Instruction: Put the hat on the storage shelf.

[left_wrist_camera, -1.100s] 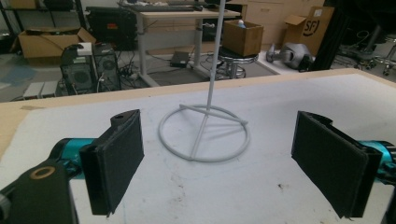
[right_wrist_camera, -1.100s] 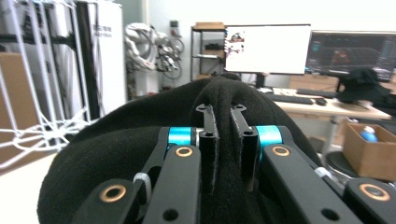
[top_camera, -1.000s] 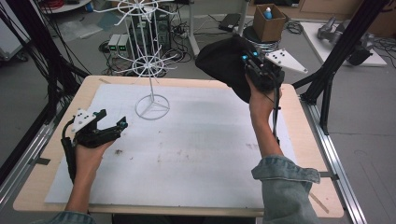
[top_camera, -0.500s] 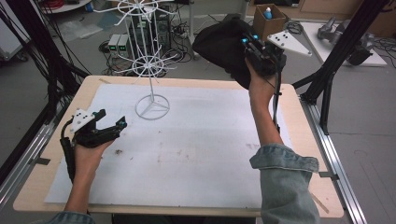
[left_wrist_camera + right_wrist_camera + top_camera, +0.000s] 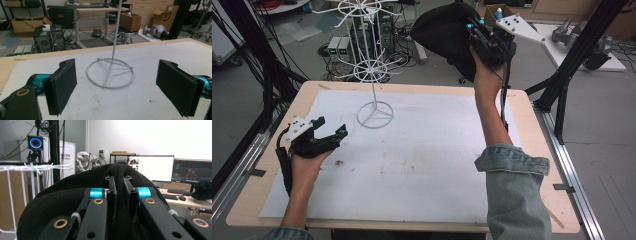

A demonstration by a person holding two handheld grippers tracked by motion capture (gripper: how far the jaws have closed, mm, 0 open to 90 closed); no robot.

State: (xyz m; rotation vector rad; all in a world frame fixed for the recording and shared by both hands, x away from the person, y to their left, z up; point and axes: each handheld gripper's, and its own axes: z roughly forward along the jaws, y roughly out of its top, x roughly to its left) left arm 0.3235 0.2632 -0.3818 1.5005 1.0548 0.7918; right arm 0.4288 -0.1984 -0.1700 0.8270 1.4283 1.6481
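Right claw (image 5: 479, 31) shut tight on a black hat (image 5: 447, 31) — soft cloth pinched between both jaws, held up high past the table's far edge. White wire rack (image 5: 371, 67) just off to the claw's side, with hooks ready — likely where the hat goes. Left claw (image 5: 329, 132) open wide, holding nothing, low over the white mat (image 5: 422, 165), rack foot straight ahead — maybe waiting to steady it.

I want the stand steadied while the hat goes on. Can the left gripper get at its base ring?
Probably yes. The left gripper is open and faces the ring across bare white sheet, with nothing lying between them.
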